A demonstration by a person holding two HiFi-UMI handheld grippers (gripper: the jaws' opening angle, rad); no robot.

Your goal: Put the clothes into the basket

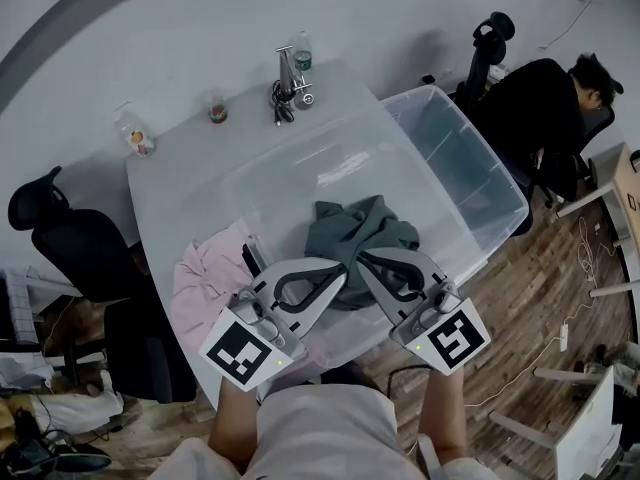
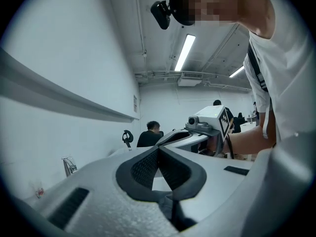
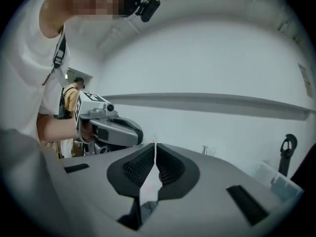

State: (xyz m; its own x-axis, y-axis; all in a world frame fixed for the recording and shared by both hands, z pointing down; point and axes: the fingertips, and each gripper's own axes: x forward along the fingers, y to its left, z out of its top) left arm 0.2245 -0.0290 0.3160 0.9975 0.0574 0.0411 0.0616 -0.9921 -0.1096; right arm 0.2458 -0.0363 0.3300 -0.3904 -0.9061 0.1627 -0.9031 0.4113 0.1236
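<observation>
A dark grey-green garment hangs bunched over the clear plastic basket on the white table. Both grippers hold it from the near side, their tips close together at its lower edge. My left gripper is shut on the cloth. Its pads meet in the left gripper view, with dark fabric showing beneath them. My right gripper is also shut on the garment. In the right gripper view its pads are pressed together, with grey cloth below. Both point roughly level. A pink garment lies on the table left of the basket.
A second clear bin stands off the table's right end. Bottles, a small jar and a metal fixture sit along the table's far edge. A black chair is at the left, and a seated person at the back right.
</observation>
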